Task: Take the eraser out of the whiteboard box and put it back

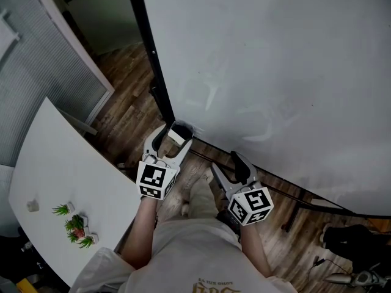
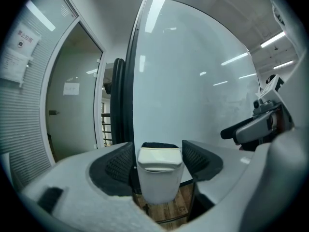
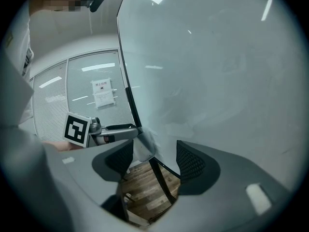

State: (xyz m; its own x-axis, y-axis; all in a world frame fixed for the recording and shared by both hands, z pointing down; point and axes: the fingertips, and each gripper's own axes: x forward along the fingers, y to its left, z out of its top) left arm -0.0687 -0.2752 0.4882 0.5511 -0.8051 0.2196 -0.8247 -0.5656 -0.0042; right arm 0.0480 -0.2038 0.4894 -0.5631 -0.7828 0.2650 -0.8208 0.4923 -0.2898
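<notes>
My left gripper (image 1: 173, 140) stands fairly wide open. Its pads (image 2: 120, 163) are just beside either side of the white whiteboard box (image 2: 159, 180), which sits squarely between my fingers, and I see no squeeze on it yet. The eraser (image 2: 159, 145) (I take the dark felt strip at the box's rim for it) lies inside, level with my fingertips. My right gripper (image 3: 154, 161) hangs open and empty, with the whiteboard (image 3: 217, 71) beyond its fingertips. I judge the taking-out step barely begun: next I must close on the eraser alone, not the box, and draw it straight up.
</notes>
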